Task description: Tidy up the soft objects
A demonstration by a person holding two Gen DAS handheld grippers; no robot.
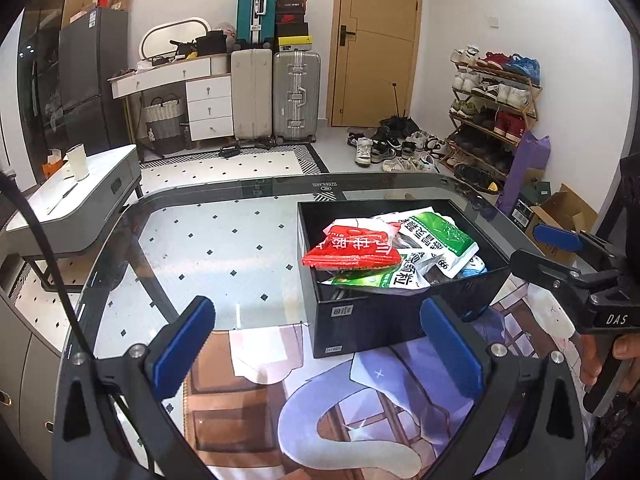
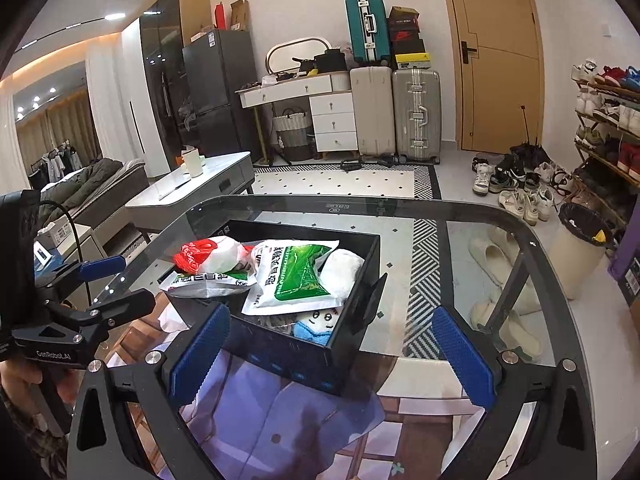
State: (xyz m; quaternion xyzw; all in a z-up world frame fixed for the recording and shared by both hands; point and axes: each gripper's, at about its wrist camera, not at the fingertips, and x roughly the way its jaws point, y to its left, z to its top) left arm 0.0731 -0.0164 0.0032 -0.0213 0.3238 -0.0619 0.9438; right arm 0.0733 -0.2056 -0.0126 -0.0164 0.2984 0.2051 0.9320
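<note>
A black box (image 1: 368,320) stands on the glass table (image 1: 224,248) and holds several soft packets: a red one (image 1: 352,250), green-and-white ones (image 1: 440,236) and a small blue plush (image 2: 316,326). In the right wrist view the box (image 2: 304,356) sits just ahead of the fingers, with a green packet (image 2: 296,276) on top. My left gripper (image 1: 316,344) is open and empty, low over a printed mat (image 1: 320,400), left of the box front. My right gripper (image 2: 328,356) is open and empty, near the box's front edge. Each gripper shows in the other's view: the right (image 1: 560,256), the left (image 2: 108,284).
A grey side table (image 1: 80,196) with a white cup stands to the left. Suitcases (image 1: 276,96), a dresser and a door are at the back wall. Shoes and a shoe rack (image 1: 492,112) are at the right. A bin (image 2: 580,248) and slippers lie beyond the table.
</note>
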